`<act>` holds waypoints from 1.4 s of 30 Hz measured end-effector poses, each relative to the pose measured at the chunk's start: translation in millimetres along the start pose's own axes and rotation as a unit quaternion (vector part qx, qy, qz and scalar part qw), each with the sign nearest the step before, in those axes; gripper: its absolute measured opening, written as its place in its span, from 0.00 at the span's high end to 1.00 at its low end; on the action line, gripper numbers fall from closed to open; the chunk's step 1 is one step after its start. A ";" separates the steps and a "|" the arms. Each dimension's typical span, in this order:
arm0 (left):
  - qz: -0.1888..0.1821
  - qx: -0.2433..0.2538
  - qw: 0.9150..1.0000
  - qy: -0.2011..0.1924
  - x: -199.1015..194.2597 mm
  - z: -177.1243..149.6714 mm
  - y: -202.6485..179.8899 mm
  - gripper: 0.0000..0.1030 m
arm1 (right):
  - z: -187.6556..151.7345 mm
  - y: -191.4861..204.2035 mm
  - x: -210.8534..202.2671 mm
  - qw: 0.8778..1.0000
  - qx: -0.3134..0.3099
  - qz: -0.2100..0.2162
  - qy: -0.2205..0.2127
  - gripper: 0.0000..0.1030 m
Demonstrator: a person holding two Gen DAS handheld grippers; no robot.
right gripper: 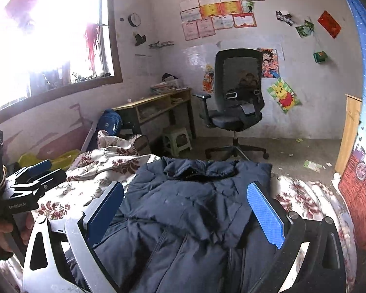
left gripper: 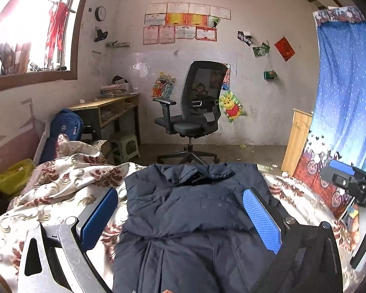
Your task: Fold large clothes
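A dark navy padded jacket (left gripper: 195, 210) lies flat on a bed with a floral cover (left gripper: 61, 185), its collar toward the far end. My left gripper (left gripper: 180, 214) hangs open above the jacket's middle, holding nothing. The jacket also shows in the right wrist view (right gripper: 190, 207), where my right gripper (right gripper: 185, 210) is open above it and empty. The right gripper appears at the right edge of the left wrist view (left gripper: 349, 180), and the left gripper at the left edge of the right wrist view (right gripper: 34, 173). The jacket's near part is hidden by the gripper bodies.
A black office chair (left gripper: 195, 112) stands on the floor past the foot of the bed. A wooden desk (left gripper: 107, 107), a blue backpack (left gripper: 66, 124) and a green stool (left gripper: 125, 146) are at the left. A blue curtain (left gripper: 344, 97) hangs at the right.
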State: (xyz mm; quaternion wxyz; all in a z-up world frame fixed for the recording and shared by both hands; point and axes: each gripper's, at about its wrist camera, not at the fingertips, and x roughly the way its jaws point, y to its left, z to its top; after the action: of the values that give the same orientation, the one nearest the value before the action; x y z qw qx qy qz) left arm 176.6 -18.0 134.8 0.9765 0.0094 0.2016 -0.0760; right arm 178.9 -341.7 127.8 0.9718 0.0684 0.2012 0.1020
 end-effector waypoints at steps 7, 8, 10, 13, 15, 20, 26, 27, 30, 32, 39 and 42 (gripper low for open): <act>0.009 0.014 1.000 0.007 -33.6 -19.6 -2.8 0.00 | -24.3 -4.6 -26.2 1.000 0.021 -0.006 0.005 0.03; 0.010 0.015 1.000 0.010 -35.8 -22.7 -3.5 0.00 | -28.4 -4.2 -30.3 1.000 0.018 -0.006 0.006 0.03; 0.014 0.016 1.000 0.018 -40.6 -29.4 -4.3 0.00 | -36.3 -1.4 -35.8 1.000 0.011 -0.011 0.006 0.03; 0.021 0.018 0.999 0.023 -46.7 -39.7 -3.6 0.00 | -50.1 0.5 -45.2 1.000 0.002 -0.012 0.006 0.03; 0.024 0.021 0.999 0.030 -48.5 -47.2 -3.2 0.00 | -59.0 1.3 -49.7 1.000 -0.002 -0.013 0.009 0.03; 0.036 0.021 0.998 0.048 -47.5 -66.8 -1.5 0.00 | -78.0 3.8 -56.9 1.000 -0.012 -0.023 0.008 0.03; 0.048 0.027 0.995 0.079 -36.9 -89.5 2.1 0.00 | -96.2 -2.0 -55.4 0.999 -0.009 -0.032 0.007 0.03; 0.049 0.028 0.995 0.082 -35.6 -93.1 2.9 0.00 | -99.2 -3.0 -54.5 0.999 -0.009 -0.034 0.007 0.03; 0.048 0.031 0.994 0.094 -29.9 -102.8 4.2 0.00 | -111.1 -6.6 -47.9 0.999 -0.012 -0.041 0.012 0.03; 0.046 0.035 0.993 0.102 -25.9 -109.0 5.6 0.00 | -120.8 -9.8 -43.9 0.999 -0.014 -0.045 0.018 0.03; 0.044 0.069 0.988 0.131 -23.5 -140.3 22.2 0.00 | -157.5 -26.9 -20.4 0.995 0.014 -0.043 0.087 0.03; 0.035 0.079 0.984 0.156 -25.2 -154.8 31.5 0.00 | -167.7 -29.0 -4.0 0.990 0.019 -0.027 0.137 0.03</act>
State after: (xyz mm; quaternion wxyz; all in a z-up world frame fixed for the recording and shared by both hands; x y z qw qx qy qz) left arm 97.8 24.4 2.2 0.9314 0.1051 0.3439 -0.0554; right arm 112.4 -355.4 -28.2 0.9360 0.0670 0.3362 0.0799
